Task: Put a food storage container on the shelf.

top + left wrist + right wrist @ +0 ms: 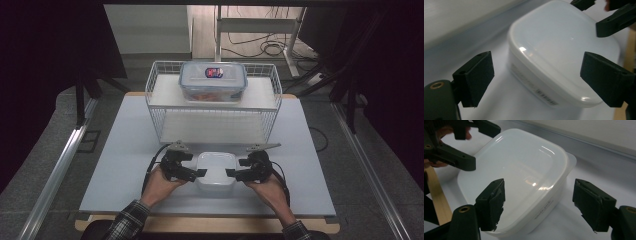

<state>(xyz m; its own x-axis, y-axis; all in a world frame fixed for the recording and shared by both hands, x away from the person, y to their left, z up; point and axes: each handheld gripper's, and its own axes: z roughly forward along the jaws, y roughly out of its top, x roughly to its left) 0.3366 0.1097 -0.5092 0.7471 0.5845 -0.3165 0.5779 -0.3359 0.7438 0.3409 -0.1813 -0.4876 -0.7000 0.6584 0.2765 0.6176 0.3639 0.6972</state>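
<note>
A white lidded container (pixel 216 171) sits on the white table (pixel 120 150) at the near middle, just in front of a wire rack (pixel 212 102). Its lid is on.

The left gripper (pixel 201 173) is at the container's left side. In the left gripper view its jaws stand wide apart, one off each side of the container (pixel 564 50), and its fingertips (pixel 477 75) are clear of the plastic. It holds nothing.

The right gripper (pixel 231 173) is at the container's right side, facing the left one across the lid. In the right gripper view its jaws are parted to either side of the container's (pixel 524 170) corner; the pads (pixel 494 202) do not press on it. It also holds nothing. Whether the near pad brushes the lid's rim cannot be told.

Each gripper is held in one of the person's hands, with the forearms entering from the near edge of the table.

On the rack's top shelf, at the far middle, rests a clear box with a blue-rimmed lid (pixel 213 80). The rack's lower level holds a bare white board.
</note>
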